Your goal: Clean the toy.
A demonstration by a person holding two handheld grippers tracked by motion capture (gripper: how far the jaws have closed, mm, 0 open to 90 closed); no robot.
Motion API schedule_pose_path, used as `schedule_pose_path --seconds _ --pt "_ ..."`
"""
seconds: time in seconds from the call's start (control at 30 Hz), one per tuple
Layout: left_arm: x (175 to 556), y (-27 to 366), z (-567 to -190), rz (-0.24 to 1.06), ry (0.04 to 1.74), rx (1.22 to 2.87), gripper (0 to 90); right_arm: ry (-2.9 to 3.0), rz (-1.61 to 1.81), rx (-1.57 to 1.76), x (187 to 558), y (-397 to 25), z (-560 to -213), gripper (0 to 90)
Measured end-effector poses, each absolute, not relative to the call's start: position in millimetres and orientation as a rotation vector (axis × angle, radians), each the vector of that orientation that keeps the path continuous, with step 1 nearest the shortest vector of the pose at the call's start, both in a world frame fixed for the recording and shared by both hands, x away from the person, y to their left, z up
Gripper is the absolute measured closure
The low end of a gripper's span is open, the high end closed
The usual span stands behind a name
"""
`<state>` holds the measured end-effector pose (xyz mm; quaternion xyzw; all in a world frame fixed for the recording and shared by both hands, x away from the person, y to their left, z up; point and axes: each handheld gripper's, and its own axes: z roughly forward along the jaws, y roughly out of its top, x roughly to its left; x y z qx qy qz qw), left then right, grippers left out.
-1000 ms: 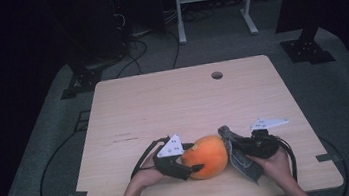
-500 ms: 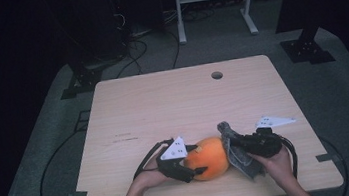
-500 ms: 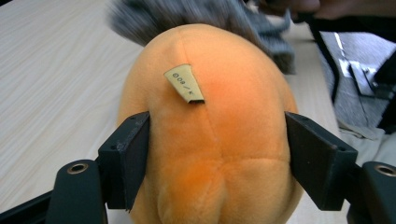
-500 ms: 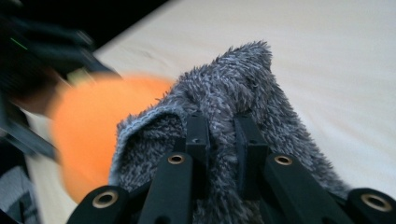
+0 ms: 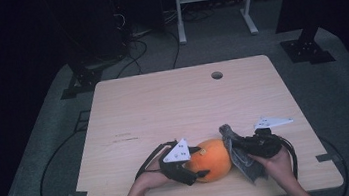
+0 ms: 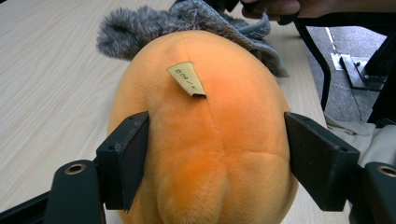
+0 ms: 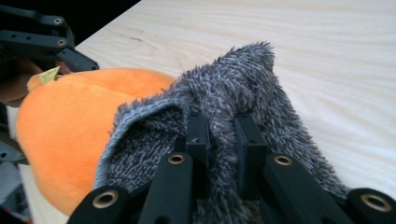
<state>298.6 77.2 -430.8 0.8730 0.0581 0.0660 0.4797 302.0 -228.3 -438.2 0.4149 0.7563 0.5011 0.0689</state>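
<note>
A round orange plush toy [image 5: 211, 160] lies near the table's front edge, with a small tan tag [image 6: 187, 79] on its seam. My left gripper [image 5: 198, 164] comes at it from the left; in the left gripper view its two jaws press the plush's [image 6: 210, 140] sides. A grey fuzzy fabric piece [image 5: 237, 151] drapes against the plush's right side. My right gripper [image 5: 244, 154] is shut on that fabric [image 7: 243, 88], jaws close together with the fabric pinched between them, and the orange plush [image 7: 70, 121] sits to their left.
The wooden table [image 5: 164, 109] has a small cable hole [image 5: 217, 75] near its far edge. Beyond it on the grey floor are cables [image 5: 146, 46], dark stand bases [image 5: 307, 46] and a white frame's legs [image 5: 181, 21].
My left gripper and the plush have shifted slightly right and toward the front edge. The right gripper keeps its hold on the grey fabric.
</note>
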Motion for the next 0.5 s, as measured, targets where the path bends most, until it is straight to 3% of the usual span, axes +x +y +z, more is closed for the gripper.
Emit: schedule_pose_path --seconds 0.2,0.33,0.4,0.5 --pt "299 76 -431 0.156 0.136 2.129 19.4 2.298 1.531 1.146 297 -220 -433 77.6" --pt "310 75 -433 0.139 0.325 2.171 7.3 2.307 1.561 1.225 304 -226 -440 77.6" --pt "311 77 -435 0.118 0.303 2.164 9.1 2.295 1.562 1.201 300 -226 -437 77.7" --pt "305 76 -433 0.163 0.228 2.163 19.5 2.253 1.627 1.119 292 -226 -425 77.6"
